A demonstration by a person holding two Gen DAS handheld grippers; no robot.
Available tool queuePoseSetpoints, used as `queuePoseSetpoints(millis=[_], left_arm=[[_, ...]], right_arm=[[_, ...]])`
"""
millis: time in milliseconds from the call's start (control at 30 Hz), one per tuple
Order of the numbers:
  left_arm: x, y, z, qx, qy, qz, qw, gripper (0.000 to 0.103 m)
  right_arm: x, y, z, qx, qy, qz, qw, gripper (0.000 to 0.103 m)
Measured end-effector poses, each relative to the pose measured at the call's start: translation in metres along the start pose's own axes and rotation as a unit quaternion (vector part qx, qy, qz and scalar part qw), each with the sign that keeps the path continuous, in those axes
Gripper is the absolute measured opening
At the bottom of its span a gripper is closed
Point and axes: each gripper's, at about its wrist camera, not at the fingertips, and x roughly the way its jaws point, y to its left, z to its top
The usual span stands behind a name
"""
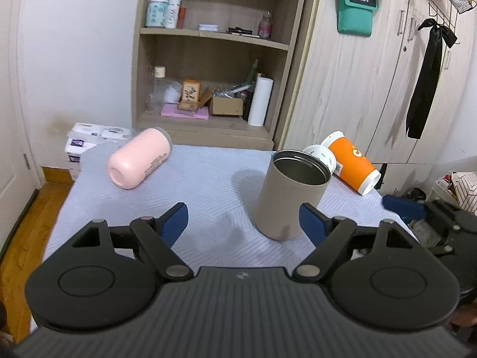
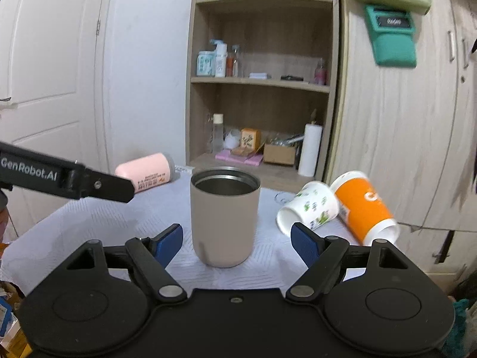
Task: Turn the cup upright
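A beige metal cup [image 1: 293, 194] [image 2: 224, 214] stands upright on the light cloth, mouth up. A pink cup [image 1: 140, 158] [image 2: 147, 171] lies on its side at the far left. A white printed paper cup [image 2: 308, 210] [image 1: 320, 155] and an orange paper cup [image 1: 353, 164] [image 2: 365, 207] lie on their sides at the right. My left gripper [image 1: 243, 222] is open and empty, the beige cup just inside its right finger. My right gripper [image 2: 237, 241] is open and empty, its fingers either side of the beige cup without touching.
The table with the pale cloth [image 1: 193, 185] stands before a wooden shelf unit [image 1: 214, 59] and wardrobe doors [image 1: 372, 74]. Tissue packs [image 1: 89, 140] sit beyond the far left corner. The left gripper's arm [image 2: 59, 176] crosses the right wrist view at left.
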Motion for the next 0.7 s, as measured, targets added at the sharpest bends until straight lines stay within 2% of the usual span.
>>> queuePoseSetpoints(millis=[233,367,567,633,700], left_arm=[[-0.027,0.0,-0.009,0.0,-0.019,0.016,0.9997,0.083],[-0.041,0.001,-0.012,-0.003,-0.028,0.019,0.9994,0.087],[-0.052,-0.003,-0.016,0.01,-0.032,0.025,0.9991,0.088],[-0.055,-0.005,-0.018,0.013,-0.035,0.027,0.999,0.093],[-0.059,-0.006,-0.019,0.014,-0.037,0.024,0.9989,0.095]], right_arm=[[-0.038,0.005,0.011,0.018,-0.03,-0.028,0.999,0.084],[-0.056,0.009,0.014,0.017,-0.043,-0.038,0.998,0.085],[-0.075,0.015,0.019,0.016,-0.045,-0.05,0.998,0.087],[-0.08,0.016,0.02,0.019,-0.044,-0.054,0.997,0.087],[-0.082,0.017,0.022,0.02,-0.042,-0.06,0.997,0.093]])
